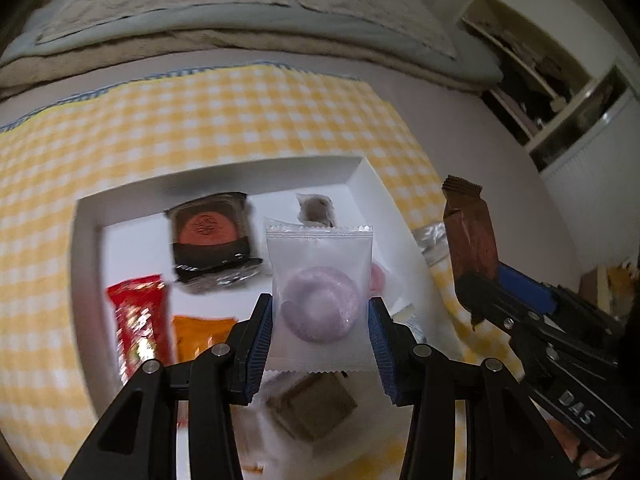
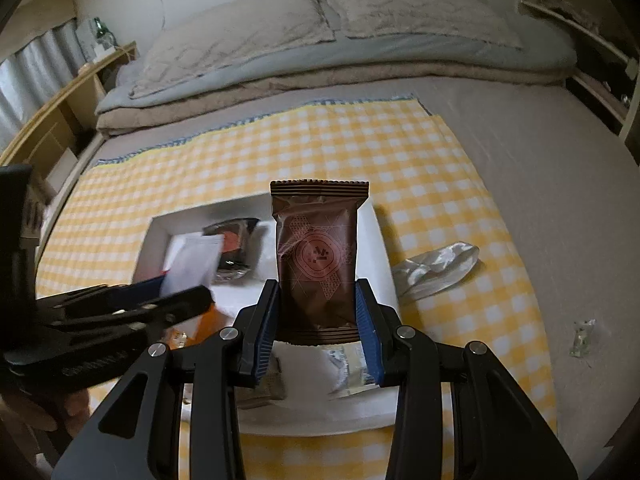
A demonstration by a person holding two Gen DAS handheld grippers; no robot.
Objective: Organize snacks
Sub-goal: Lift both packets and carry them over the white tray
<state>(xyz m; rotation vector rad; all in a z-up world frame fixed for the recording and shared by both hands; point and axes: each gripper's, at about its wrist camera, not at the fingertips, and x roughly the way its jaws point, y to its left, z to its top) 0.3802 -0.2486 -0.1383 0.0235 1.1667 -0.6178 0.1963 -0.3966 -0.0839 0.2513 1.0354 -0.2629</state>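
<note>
I am holding one snack in each claw, and the main risk, I think, is that one is slipping out before it is over the white tray. My left claw is clenching a clear packet with a purple round sweet inside; the pads are pressing only its thin side edges, so the film may be bending and sliding down. The packet is standing upright between the pads, above the tray, where a dark packet, a red bar and an orange packet are lying. My right claw is grasping a brown pack at its lower part, upright, its top crimp well past the pads; the tall free part could be tipping if I am turning too quickly. Both claws are near each other above the tray, so they could be bumping together. A crumpled wrapper is lying on the checked cloth beside the tray, on the bed.
</note>
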